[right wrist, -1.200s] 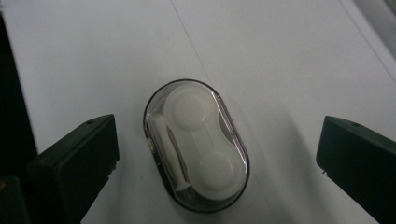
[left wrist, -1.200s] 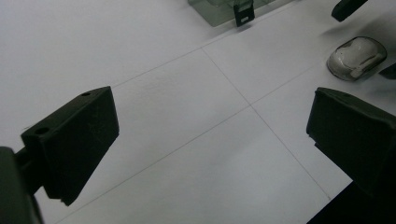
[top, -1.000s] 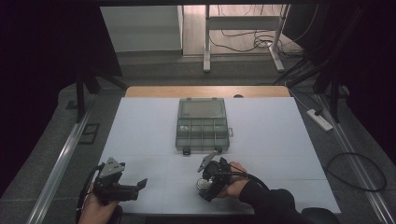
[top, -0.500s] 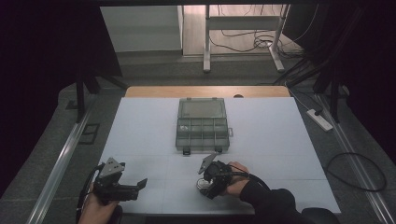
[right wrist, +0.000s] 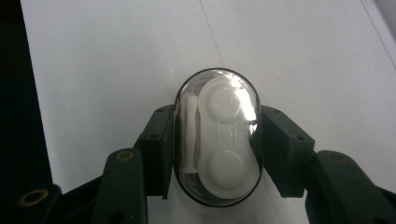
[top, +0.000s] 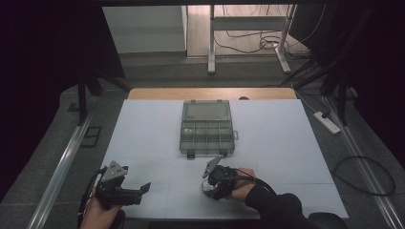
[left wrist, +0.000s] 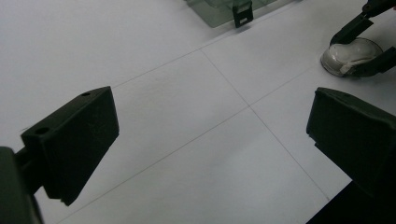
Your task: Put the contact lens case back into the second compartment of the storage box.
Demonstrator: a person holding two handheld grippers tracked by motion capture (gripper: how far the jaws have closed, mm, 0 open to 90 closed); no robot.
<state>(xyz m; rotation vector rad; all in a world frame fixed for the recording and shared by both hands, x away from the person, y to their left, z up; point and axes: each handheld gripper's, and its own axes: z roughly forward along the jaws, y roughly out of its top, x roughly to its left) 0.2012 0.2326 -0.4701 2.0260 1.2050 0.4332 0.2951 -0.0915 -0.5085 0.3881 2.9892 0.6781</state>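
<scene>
A clear oval case (right wrist: 217, 137) holding a white contact-lens holder and a small white stick lies on the white table, and my right gripper (right wrist: 217, 149) is shut on its two long sides. In the high view that right gripper (top: 210, 187) sits near the front middle of the table, pointing left and down. The same case (left wrist: 348, 56) appears far off in the left gripper view. My left gripper (top: 141, 189) is at the front left, held low over bare table, its jaws wide open with nothing between them (left wrist: 210, 140).
A grey clear-lidded compartment box (top: 207, 127) lies shut at the table's middle, its front latch (left wrist: 242, 13) in the left gripper view. The table's front edge (top: 229, 217) runs close behind both hands. A power strip (top: 327, 122) lies on the floor to the right.
My right gripper has shifted slightly on the case near the table's front. The left gripper has stayed in place.
</scene>
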